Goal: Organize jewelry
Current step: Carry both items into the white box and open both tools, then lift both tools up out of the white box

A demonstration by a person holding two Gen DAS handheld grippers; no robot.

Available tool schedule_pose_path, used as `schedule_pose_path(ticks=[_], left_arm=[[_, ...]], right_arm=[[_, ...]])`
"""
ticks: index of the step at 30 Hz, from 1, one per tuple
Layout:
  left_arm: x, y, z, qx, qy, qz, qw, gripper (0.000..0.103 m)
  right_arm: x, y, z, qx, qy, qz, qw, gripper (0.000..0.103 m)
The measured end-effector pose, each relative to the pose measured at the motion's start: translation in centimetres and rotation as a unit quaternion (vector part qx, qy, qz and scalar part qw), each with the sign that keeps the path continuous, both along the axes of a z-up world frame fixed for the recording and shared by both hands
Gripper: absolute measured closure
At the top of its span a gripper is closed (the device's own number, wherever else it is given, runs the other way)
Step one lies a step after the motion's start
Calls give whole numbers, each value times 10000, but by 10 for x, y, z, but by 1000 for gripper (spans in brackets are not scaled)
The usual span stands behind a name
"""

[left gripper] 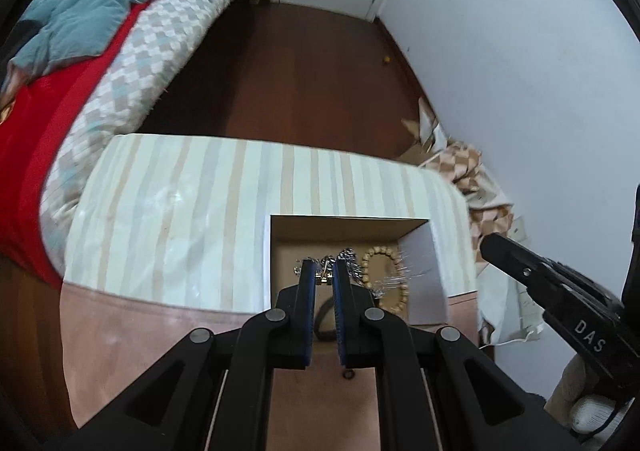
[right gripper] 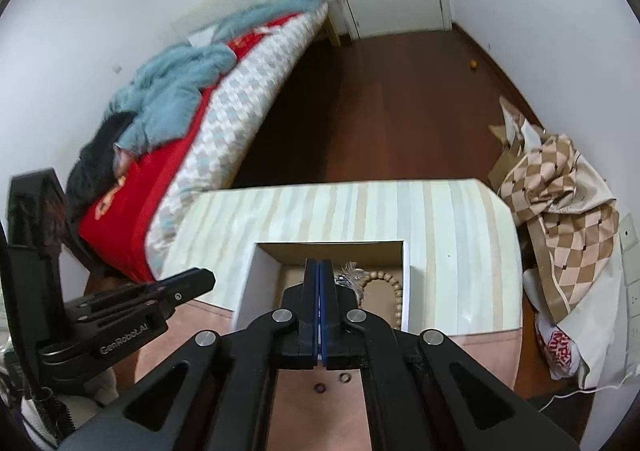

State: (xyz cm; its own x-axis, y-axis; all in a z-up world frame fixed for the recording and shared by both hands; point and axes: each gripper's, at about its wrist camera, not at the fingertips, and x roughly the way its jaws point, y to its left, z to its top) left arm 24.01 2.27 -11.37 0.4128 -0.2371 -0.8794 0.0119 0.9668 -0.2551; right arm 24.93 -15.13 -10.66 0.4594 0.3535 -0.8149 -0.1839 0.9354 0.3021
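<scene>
An open white cardboard box (left gripper: 424,271) stands on the striped tablecloth and holds a wooden bead bracelet (left gripper: 394,279) and silvery chains (left gripper: 348,257). My left gripper (left gripper: 323,269) hovers over the box's near edge with its jaws a narrow gap apart and nothing visibly between them. A dark band (left gripper: 324,321) lies below it. My right gripper (right gripper: 319,267) is shut and empty, over the same box (right gripper: 406,283), with the bead bracelet (right gripper: 390,285) to its right. Two small dark rings (right gripper: 331,382) lie on the pink cloth under it.
The table (left gripper: 168,211) has a striped cloth with a pink border. A bed (left gripper: 80,63) with red and blue bedding stands to the left. A checked cloth heap (right gripper: 560,219) lies at the right by the wall. Brown floor lies beyond.
</scene>
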Motion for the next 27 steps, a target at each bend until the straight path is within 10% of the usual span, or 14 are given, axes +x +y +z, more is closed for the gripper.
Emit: schedule_pose_path(ticks=[9,11,13,15,17,21,27], left_arm=[[39,-6,-52,79,867,-33,9962,91],[41,-4,-51,178,862,60,9961,68],[40,-1,-45,229,746,191,9968,25],[40,2,-40,255,668,257,9971,25],[38,4,-37,380,656,294,9967,25],[28,6,-33,773,525,384,9949,3],[-1,15,-41,1214,455,623,9896,2]], right_arm=[[37,-2,-53,-217,742,-47,9970,103],[38,-5,-57,-268,795,-89,9964,103],[37,-7,-59,-308,849,-108,9959,103],[34,-9,-58,-380,851,-130,9956,101],[31,-10,-56,-468,823,-154,9954,94],[21,-9,-52,-855,738,-221,9934,39],[3,-5,-58,-1416,728,-296,9868,6]])
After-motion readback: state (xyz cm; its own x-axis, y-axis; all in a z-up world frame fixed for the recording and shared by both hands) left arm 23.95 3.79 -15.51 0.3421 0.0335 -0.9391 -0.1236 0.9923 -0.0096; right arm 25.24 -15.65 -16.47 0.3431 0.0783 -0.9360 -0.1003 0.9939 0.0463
